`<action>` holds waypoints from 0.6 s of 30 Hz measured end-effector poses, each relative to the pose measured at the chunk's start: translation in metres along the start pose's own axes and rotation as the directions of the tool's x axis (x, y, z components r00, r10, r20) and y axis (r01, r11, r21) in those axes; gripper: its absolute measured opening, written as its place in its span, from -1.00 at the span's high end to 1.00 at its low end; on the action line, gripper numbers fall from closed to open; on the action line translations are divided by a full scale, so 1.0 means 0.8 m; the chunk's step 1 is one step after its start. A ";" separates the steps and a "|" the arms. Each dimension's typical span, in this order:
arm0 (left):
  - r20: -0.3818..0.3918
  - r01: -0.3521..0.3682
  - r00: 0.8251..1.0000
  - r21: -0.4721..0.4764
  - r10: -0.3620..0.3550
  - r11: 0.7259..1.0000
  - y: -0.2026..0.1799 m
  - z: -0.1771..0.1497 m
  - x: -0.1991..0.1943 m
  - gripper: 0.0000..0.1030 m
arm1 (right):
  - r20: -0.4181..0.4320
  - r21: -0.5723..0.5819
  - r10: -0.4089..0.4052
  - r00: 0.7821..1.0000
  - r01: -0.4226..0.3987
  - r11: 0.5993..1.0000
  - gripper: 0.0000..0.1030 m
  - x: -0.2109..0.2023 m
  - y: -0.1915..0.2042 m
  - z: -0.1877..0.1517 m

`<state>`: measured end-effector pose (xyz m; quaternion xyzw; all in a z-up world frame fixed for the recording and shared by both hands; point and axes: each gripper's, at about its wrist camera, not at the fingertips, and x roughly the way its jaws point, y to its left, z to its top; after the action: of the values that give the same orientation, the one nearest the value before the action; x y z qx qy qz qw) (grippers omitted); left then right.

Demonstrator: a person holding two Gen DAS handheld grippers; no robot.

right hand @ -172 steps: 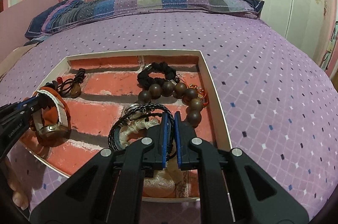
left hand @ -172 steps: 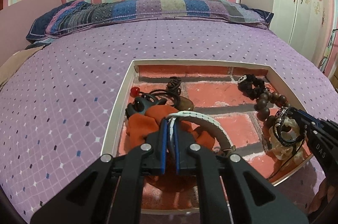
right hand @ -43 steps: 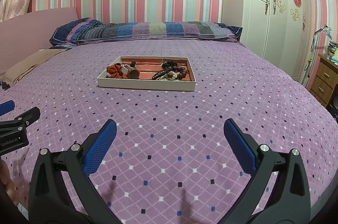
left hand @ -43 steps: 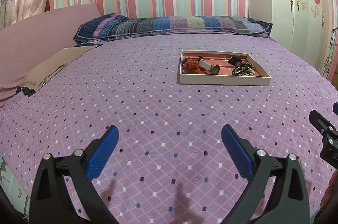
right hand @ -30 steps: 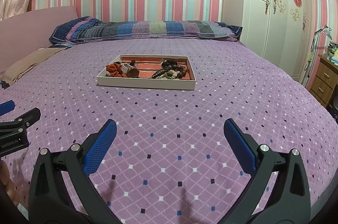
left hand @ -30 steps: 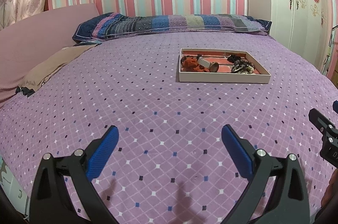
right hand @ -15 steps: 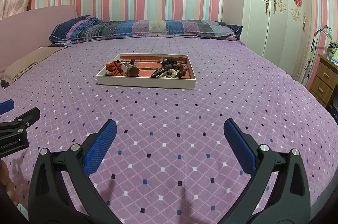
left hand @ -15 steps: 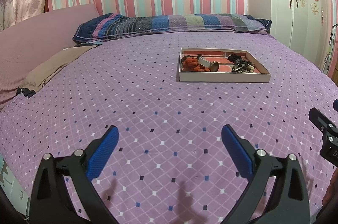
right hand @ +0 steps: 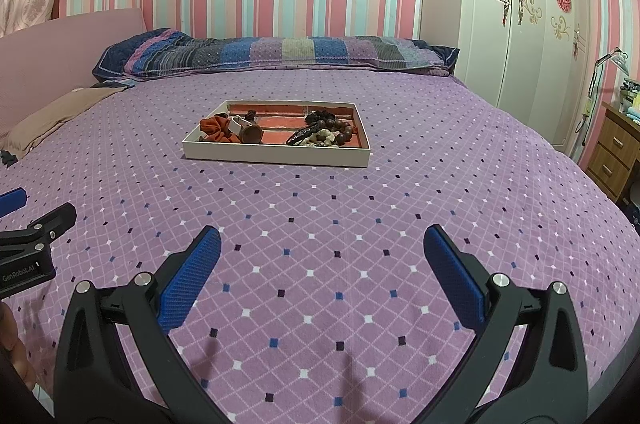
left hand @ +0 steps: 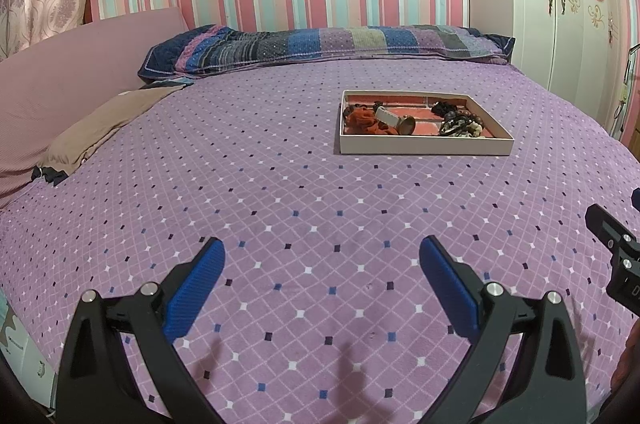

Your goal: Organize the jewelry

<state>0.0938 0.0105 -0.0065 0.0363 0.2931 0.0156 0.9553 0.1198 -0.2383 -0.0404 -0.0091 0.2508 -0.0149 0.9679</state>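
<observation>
A shallow white tray [left hand: 424, 146] with a brick-pattern floor lies on the purple bedspread, far ahead of both grippers; it also shows in the right wrist view [right hand: 276, 155]. In it lie an orange scrunchie [left hand: 360, 119], a watch with a white strap [left hand: 394, 117] and dark bead bracelets [left hand: 460, 121]. In the right wrist view the scrunchie [right hand: 214, 129] is at the tray's left and the wooden beads [right hand: 334, 131] at its right. My left gripper [left hand: 322, 264] is open and empty above the bedspread. My right gripper [right hand: 322, 252] is open and empty too.
A striped pillow [left hand: 328, 43] lies at the bed's head. A brown cloth [left hand: 100, 119] lies at the left by the pink headboard. A white wardrobe [right hand: 528, 23] and a wooden drawer unit [right hand: 616, 151] stand to the right of the bed.
5.7 s ago both grippers were shut on jewelry inside the tray; now both are open, empty and far back from it. Over the last second they hardly moved.
</observation>
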 end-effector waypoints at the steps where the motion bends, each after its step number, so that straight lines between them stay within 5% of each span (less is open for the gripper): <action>1: 0.000 0.000 1.000 0.001 0.000 1.000 0.000 0.000 0.000 -0.86 | -0.001 0.001 0.000 1.000 0.000 1.000 -0.92 0.000 0.000 0.000; 18: -0.001 -0.001 1.000 0.001 0.001 1.000 0.001 -0.001 0.002 -0.86 | -0.005 0.002 -0.002 1.000 0.002 1.000 -0.92 0.002 -0.002 -0.001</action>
<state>0.0949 0.0112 -0.0083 0.0367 0.2934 0.0161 0.9552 0.1208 -0.2401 -0.0419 -0.0085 0.2530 -0.0161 0.9673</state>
